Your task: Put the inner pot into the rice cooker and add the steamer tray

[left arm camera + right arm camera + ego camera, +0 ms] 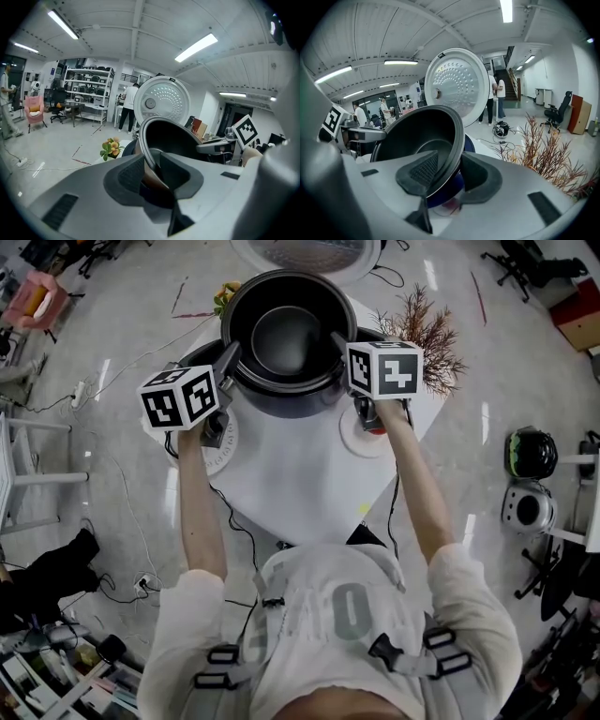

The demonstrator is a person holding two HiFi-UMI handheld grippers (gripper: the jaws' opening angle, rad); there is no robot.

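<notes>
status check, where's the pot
Both left gripper and right gripper shut on inner pot rim. Pot held over open rice cooker. Its lid up, clear.

White counter (291,474), diamond-shaped from above, 1 corner twd the person. On it: dark rice cooker (195,357) at far end; sm. yellow-flower plant (225,296) at far-left edge; dried brown branches (422,329) far right; 2 round white discs, left disc (225,452) & right disc (356,442), the right w/ sth red on it.
</notes>
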